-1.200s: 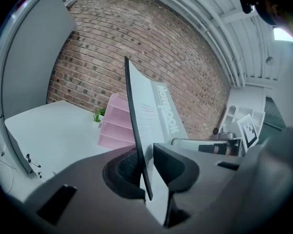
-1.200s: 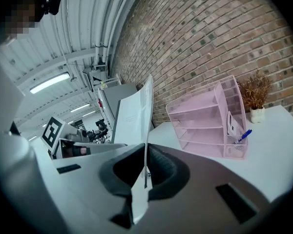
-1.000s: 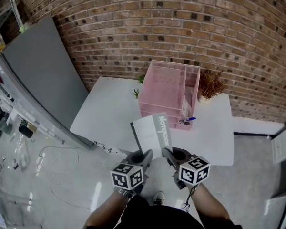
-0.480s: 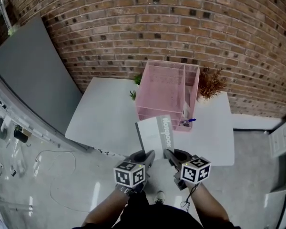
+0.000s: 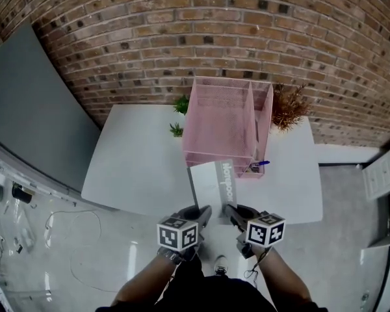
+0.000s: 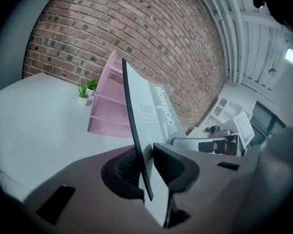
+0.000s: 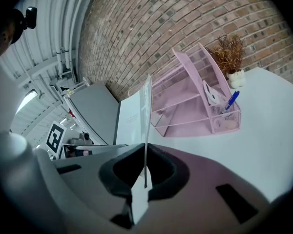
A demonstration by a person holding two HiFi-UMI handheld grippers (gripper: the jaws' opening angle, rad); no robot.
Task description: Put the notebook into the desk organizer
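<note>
I face a brick wall | white table stands against it | grey panel leans at my left | glossy grey floor under me, catching light

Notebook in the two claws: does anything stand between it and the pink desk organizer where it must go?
Nothing visible does. The notebook, gripped by the left claw and right claw, faces the desk organizer, with only white table between; the blue pen sits in its small right compartment, aside.
</note>
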